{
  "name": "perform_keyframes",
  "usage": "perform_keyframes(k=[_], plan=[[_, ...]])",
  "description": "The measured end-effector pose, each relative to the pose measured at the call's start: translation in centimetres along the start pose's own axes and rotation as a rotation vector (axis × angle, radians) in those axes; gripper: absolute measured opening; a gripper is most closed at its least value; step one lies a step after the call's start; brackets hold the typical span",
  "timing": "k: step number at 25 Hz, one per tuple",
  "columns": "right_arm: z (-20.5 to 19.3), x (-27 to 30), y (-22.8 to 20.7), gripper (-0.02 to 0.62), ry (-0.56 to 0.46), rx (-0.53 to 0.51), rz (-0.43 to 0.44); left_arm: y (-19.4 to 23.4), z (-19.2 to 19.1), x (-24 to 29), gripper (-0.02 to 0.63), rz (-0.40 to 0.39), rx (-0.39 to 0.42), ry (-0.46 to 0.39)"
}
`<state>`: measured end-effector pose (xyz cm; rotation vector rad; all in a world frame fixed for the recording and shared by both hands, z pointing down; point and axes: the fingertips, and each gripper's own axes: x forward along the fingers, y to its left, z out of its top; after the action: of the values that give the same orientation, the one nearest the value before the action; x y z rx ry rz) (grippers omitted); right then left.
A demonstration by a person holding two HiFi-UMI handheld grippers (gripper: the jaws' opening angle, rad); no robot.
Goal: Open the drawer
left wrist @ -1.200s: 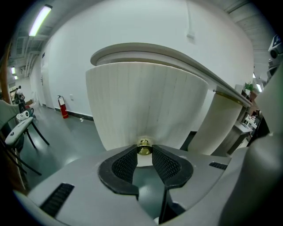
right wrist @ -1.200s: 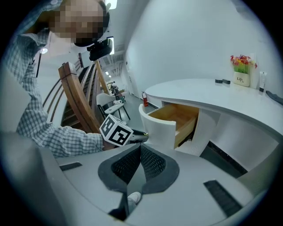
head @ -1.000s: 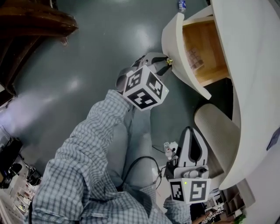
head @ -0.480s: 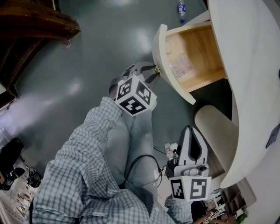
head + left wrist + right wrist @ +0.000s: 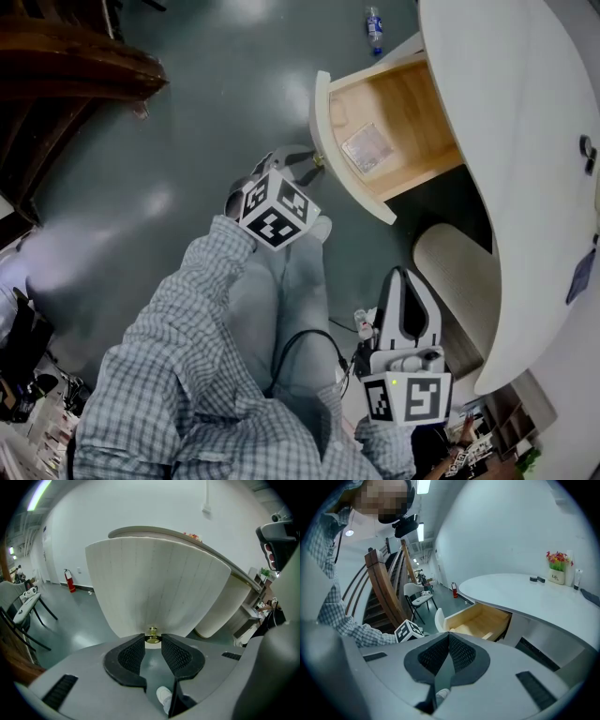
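Left claw pinches the small brass knob at its very tips; the drawer, straight ahead of it, stands well out. It likely slides easily and is rigid, but the smooth knob could slip, so seat it deeper. Right claw, pressed together and empty, hangs short of the surface.

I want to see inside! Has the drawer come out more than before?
Yes. The drawer has slid farther out from under the white desk top, showing more wooden bottom.

One drawer, one knob, one bottle, two grippers.
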<state>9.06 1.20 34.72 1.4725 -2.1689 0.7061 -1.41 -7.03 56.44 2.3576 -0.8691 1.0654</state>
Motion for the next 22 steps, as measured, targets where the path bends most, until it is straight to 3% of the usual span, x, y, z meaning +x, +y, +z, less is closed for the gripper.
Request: perform_keyframes(k=[8, 10, 12, 15, 22], plan=[[2.1, -0.8, -0.2, 0.009, -0.042, -0.006, -0.020, -0.4, -1.3, -1.9, 0.137, -0.026, -0.015, 0.097], [2.7, -1.2, -0.2, 0.009, -0.057, -0.004, -0.023, -0.4, -1.5, -3.5, 0.097, -0.018, -0.002, 0.099], [3.4, -1.6, -0.1, 0.009, -0.072, -0.002, -0.025, -0.9, -1.0, -5.4, 0.008, -0.033, 0.019, 0.081], [4.7, -2.4, 0.2, 0.008, -0.088, -0.008, -0.026, -2.0, 1.1, -8.2, 0.008, -0.086, 0.027, 0.040], [8.6, -5.0, -0.3, 0.009, -0.154, -0.027, -0.058, -3.2, 9.0, -13.8, 0.006, -0.127, 0.003, -0.094]])
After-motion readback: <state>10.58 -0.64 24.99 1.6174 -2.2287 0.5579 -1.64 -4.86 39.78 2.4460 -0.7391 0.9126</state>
